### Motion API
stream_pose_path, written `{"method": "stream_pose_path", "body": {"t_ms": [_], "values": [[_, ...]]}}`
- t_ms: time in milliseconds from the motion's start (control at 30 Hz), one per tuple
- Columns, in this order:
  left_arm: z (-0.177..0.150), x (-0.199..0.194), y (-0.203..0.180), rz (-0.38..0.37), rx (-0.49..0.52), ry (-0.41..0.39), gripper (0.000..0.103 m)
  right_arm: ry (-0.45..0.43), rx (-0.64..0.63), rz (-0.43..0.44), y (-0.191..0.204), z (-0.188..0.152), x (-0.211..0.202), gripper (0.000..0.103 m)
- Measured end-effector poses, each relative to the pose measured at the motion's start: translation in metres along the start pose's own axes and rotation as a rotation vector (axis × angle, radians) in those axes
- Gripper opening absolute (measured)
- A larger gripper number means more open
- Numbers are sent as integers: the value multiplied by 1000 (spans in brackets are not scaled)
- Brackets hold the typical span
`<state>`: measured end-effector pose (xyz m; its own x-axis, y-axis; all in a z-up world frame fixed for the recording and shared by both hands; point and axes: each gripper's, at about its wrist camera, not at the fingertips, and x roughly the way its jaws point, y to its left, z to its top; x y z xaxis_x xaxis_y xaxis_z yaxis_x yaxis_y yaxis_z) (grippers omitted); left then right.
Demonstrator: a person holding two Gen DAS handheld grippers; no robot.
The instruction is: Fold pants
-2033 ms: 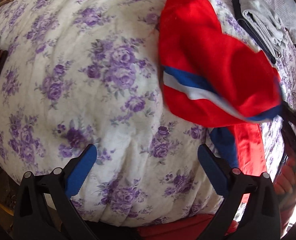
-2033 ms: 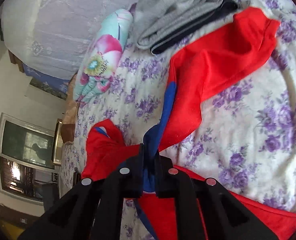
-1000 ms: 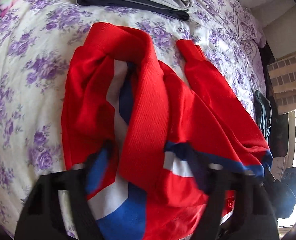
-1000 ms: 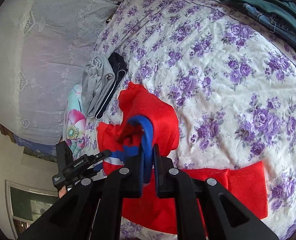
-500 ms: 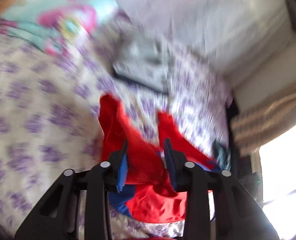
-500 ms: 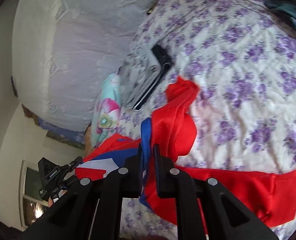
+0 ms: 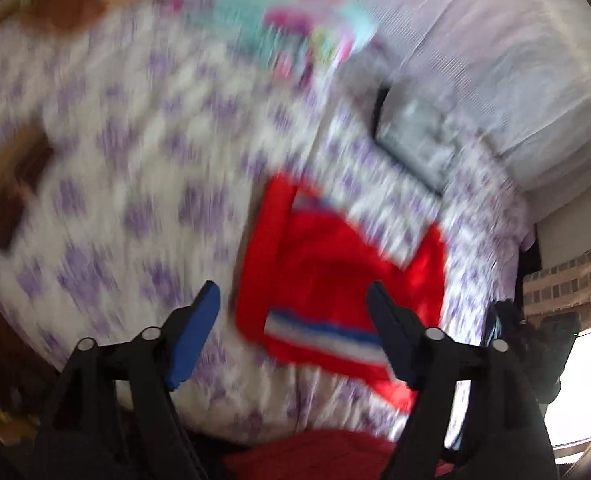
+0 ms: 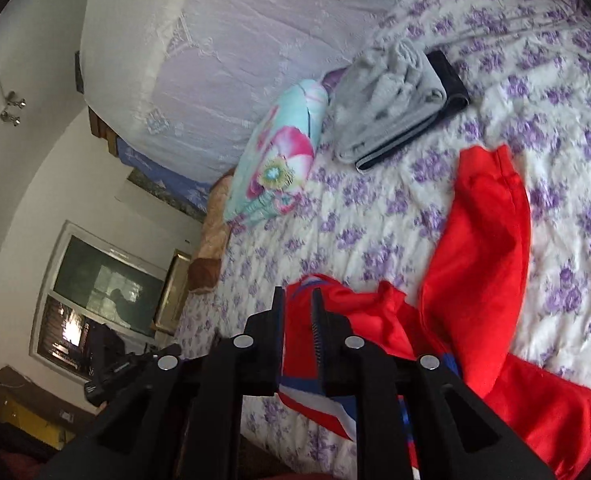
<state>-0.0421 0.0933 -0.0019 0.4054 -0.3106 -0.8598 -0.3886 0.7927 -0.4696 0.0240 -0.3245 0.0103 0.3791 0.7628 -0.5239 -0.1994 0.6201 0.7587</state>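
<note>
Bed (image 8: 375,216), covered by a white quilt printed with purple flowers, fills both views. The red pants (image 8: 483,264), with blue and white side stripes, lie bunched on the quilt at its near edge, one leg stretched away toward the far side.

The right wrist view is sharp and alone shows a lace-draped headboard (image 8: 223,40) and a window (image 8: 95,300) in the wall. The left wrist view is blurred throughout; it alone shows daylight at its right edge.

Folded grey and dark clothes (image 8: 395,100) sit beyond the pants, beside a teal floral pillow (image 8: 279,152).

Left gripper (image 7: 293,300): jaws spread wide and opening, above the pants (image 7: 335,272), nothing between them.

Right gripper (image 8: 298,304): jaws parted narrowly and opening, above the waist end of the pants; pads not pressing the cloth.
</note>
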Motion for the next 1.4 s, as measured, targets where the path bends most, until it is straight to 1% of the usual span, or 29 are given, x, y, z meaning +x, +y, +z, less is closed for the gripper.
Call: {"method": "stream_pose_path", "body": {"t_ms": [33,67,100,167,233,300,433,467,500,533,567,600,633,733,767,833,900,933,967,1000,1067,1133,1233,1300,1333,1400], "values": [[-9,20,9,-9,-36,60,60,19,16,-37,-7,-7,1,47],[-19,45,19,-34,-82,138,59,27,30,-48,-13,-13,-2,51],[-28,62,27,-57,-111,184,59,34,50,-54,-20,-18,-5,51],[-44,88,39,-95,-171,257,58,15,110,-69,-37,-20,-16,51],[-54,103,46,-145,-231,283,59,-8,176,-63,-52,-19,-25,51],[-55,118,50,-177,-285,283,58,-15,210,-57,-60,-18,-32,51],[-51,141,44,-226,-343,263,58,-17,193,-85,-65,-18,-36,51],[-47,144,40,-235,-344,243,58,-23,189,-97,-66,-17,-36,51],[-45,145,37,-228,-336,225,46,-32,190,-108,-69,-16,-36,51],[-41,143,31,-221,-320,204,25,-41,198,-121,-72,-13,-35,51],[-40,141,29,-236,-317,192,16,-49,212,-134,-78,-10,-37,51],[-38,134,30,-257,-315,176,12,-57,230,-147,-83,-6,-36,51],[-36,125,25,-248,-296,143,12,-62,249,-158,-89,-1,-32,51],[-26,91,6,-183,-197,38,10,-52,270,-218,-101,14,-14,51],[-22,78,0,-174,-171,7,10,-54,268,-238,-103,18,-7,51],[-18,53,-2,-178,-156,-35,9,-49,279,-266,-106,29,5,51],[-12,27,-3,-201,-158,-75,9,-52,301,-243,-106,35,12,51],[-9,8,-3,-211,-161,-104,9,-59,305,-222,-103,38,14,51],[-9,-7,1,-214,-163,-131,9,-65,296,-212,-99,41,15,52],[-10,-25,4,-211,-163,-163,9,-66,276,-214,-95,45,17,56],[-7,-66,2,-188,-149,-255,9,-75,247,-236,-91,52,20,59],[-5,-103,3,-147,-116,-325,9,-76,265,-264,-99,59,27,60],[-4,-130,10,-109,-112,-359,9,-82,356,-327,-126,64,37,60],[-6,-140,17,-103,-137,-372,9,-73,412,-349,-143,60,43,60],[-7,-144,23,-99,-169,-375,9,-64,440,-365,-151,57,47,60],[-12,-146,35,-104,-200,-370,9,-39,492,-328,-162,48,56,61]]}}
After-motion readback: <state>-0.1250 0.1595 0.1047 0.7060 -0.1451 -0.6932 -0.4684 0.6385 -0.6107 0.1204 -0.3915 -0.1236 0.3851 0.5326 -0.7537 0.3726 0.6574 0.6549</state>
